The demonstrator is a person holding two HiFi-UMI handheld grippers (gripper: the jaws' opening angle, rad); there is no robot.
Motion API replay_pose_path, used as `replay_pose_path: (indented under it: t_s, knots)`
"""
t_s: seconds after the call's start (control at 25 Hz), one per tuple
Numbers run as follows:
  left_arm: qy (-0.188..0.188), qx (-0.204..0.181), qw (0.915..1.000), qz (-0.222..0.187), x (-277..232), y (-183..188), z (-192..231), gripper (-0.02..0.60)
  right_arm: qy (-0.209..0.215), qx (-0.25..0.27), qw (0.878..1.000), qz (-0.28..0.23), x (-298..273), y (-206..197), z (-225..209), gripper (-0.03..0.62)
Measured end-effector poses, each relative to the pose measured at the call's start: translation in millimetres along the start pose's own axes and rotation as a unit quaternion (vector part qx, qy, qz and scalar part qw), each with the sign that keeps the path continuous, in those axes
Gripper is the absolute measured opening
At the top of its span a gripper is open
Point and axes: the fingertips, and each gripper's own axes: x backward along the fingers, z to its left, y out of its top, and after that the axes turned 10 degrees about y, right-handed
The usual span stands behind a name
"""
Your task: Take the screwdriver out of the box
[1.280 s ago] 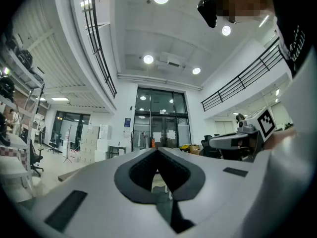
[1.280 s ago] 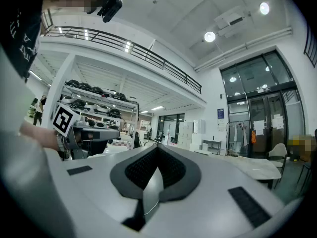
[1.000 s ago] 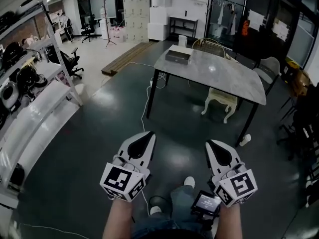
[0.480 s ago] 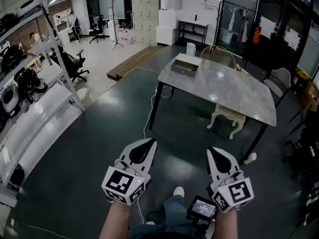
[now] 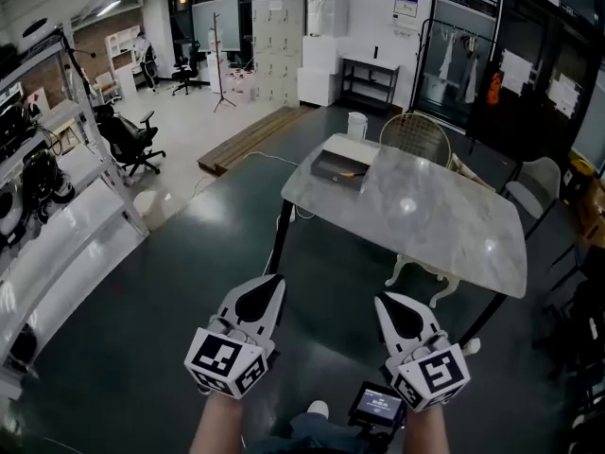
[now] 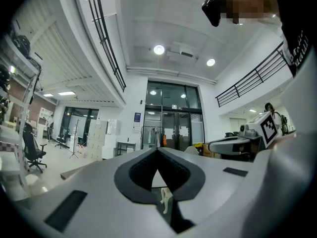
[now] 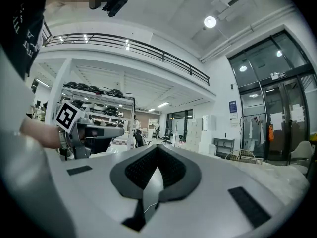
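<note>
In the head view, the left gripper [image 5: 268, 282] and right gripper [image 5: 384, 301] sit side by side, both pointing level toward a marble table [image 5: 444, 225]. Ahead of both and well apart from them, a grey box [image 5: 333, 168] lies on the table's far left corner. An orange object [image 5: 352, 170] shows inside it, too small to call the screwdriver. Only the gripper views settle the jaws. The left gripper view shows its pair pressed together with nothing between them, and the right gripper view shows the same. The box can be made out only in the head view. Each gripper view catches the other gripper alongside.
</note>
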Motion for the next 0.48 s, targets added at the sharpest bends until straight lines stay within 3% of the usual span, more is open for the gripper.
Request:
replay_pose_path:
  t_s: [0.48]
  knots:
    - [0.001,-0.012,0.9998,0.015,-88.5,-11.8,-8.6,0.011,0.003,-0.008,1.000,-0.004,-25.1,-11.3,-85.9,0.025]
